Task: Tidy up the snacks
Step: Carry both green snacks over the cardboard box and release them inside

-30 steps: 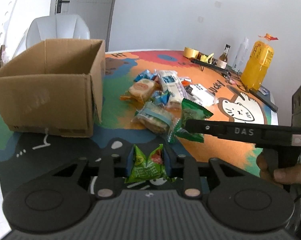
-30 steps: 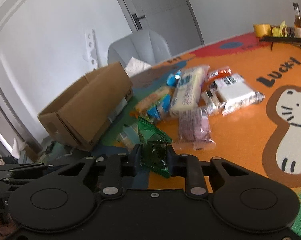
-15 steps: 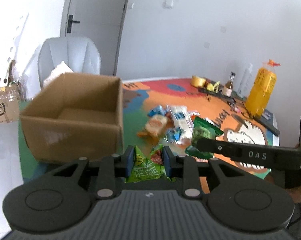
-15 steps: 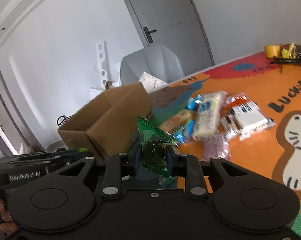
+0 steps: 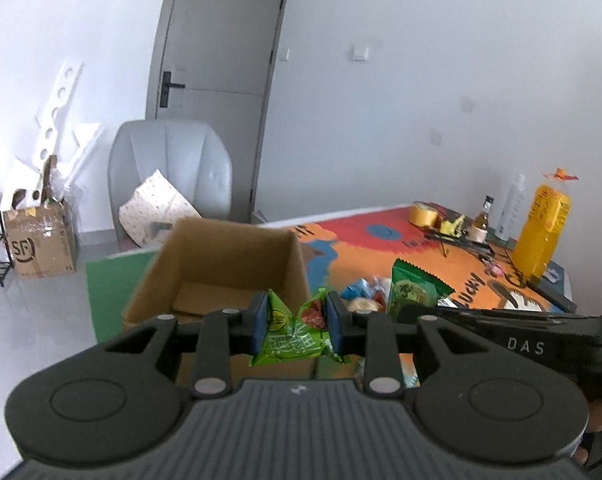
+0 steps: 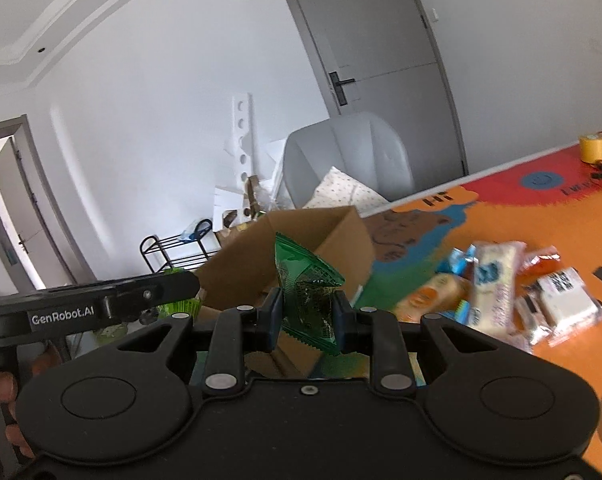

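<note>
Lower half of light green packet (image 5: 291,340) hidden behind left tool (image 5: 297,322) body. Near wall of cardboard box (image 5: 221,264) masked by same body; box floor only partly seen. Dark green packet (image 6: 307,300) covered box interior in right wrist view. Loose snacks (image 6: 497,296) on table (image 6: 501,208) motion-blurred, labels unreadable. Small bottles (image 5: 485,220) at far table end too small to identify. Orange bag (image 5: 541,228) print illegible.
</note>
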`<act>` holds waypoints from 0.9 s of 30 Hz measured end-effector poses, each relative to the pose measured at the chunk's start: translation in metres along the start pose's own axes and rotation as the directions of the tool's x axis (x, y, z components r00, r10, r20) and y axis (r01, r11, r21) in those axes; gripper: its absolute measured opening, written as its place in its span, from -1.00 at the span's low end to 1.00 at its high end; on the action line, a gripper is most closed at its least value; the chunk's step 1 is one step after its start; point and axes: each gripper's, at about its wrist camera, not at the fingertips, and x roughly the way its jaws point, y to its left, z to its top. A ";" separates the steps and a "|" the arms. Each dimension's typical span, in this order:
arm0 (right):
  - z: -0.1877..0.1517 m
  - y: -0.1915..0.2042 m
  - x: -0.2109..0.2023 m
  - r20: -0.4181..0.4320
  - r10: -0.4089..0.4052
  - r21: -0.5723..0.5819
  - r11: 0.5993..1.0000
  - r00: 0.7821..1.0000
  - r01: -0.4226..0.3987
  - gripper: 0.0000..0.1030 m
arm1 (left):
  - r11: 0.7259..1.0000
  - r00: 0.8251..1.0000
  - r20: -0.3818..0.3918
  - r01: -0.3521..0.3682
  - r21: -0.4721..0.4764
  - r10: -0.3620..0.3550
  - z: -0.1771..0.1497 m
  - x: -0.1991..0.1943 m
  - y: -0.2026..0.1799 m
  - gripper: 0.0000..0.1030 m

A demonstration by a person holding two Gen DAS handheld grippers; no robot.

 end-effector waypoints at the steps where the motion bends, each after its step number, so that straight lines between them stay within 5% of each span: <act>1: 0.002 0.003 0.003 -0.001 0.004 -0.005 1.000 1.000 -0.004 -0.53 | 1.000 1.000 0.005 -0.005 0.001 0.005 0.002 0.000 0.003 -0.43; 21: 0.015 0.027 0.067 -0.057 0.056 -0.027 0.998 0.997 -0.057 -0.53 | 0.998 0.998 -0.011 -0.055 -0.028 0.055 0.021 0.050 0.052 -0.39; 27: 0.017 0.024 0.078 -0.078 0.050 -0.010 0.999 0.996 -0.051 -0.53 | 0.996 0.996 -0.003 -0.090 -0.028 0.090 0.019 0.051 0.059 0.10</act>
